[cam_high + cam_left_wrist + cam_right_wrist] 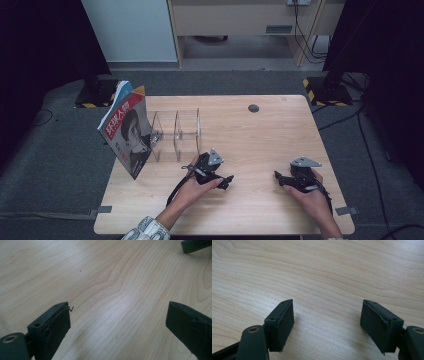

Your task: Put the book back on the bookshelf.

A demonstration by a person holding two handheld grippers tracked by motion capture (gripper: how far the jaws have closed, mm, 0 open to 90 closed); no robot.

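Wooden counter point(260, 130) under both released, empty grippers, left gripper point(226, 181) and right gripper point(278, 177); magazine point(127, 134) leans far left against clear rack point(175, 134), best approached low by its near edge.

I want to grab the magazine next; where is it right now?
In the high view the red-titled magazine stands tilted at the wooden table's left edge, leaning on the clear acrylic divider rack, left of the left tool.

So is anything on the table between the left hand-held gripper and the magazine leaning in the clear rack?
Nothing visible blocks it. The left hand-held gripper rests open just right of the clear rack, whose near slots are empty; the magazine leans at the rack's far left end.
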